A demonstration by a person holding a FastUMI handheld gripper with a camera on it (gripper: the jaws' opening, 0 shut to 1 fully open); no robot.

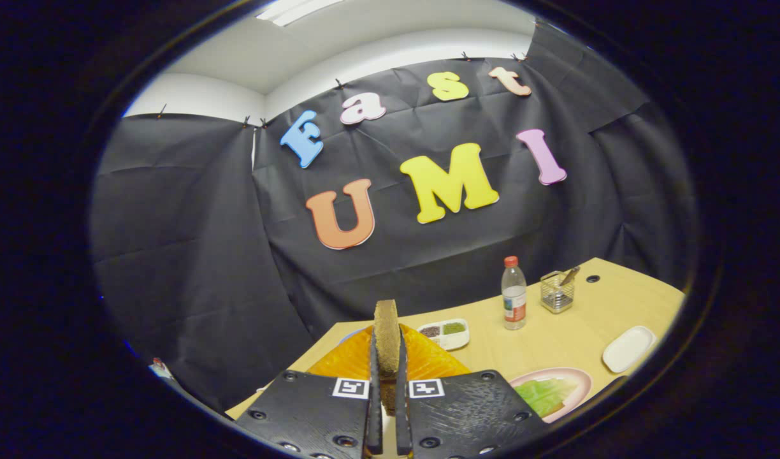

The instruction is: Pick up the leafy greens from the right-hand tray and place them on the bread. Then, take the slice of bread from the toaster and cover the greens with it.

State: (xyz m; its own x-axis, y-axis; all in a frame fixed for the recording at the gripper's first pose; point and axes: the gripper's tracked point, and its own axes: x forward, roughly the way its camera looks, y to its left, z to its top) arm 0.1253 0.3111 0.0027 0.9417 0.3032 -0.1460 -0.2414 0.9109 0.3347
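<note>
My gripper (387, 357) is shut on a slice of brown bread (387, 335), held edge-on and upright between both fingers, lifted above the table. Right behind the slice is the orange toaster (428, 360). To the right of the fingers lies a pink plate (578, 382) with the leafy greens (546, 394) on it; whether bread lies under the greens cannot be told.
On the wooden table (556, 338) beyond the fingers sit a small white tray (446, 331) with dark and green seasonings, a clear bottle (513, 293) with a red cap, a wire holder (557, 291) with utensils, and an empty white tray (628, 348) at the right.
</note>
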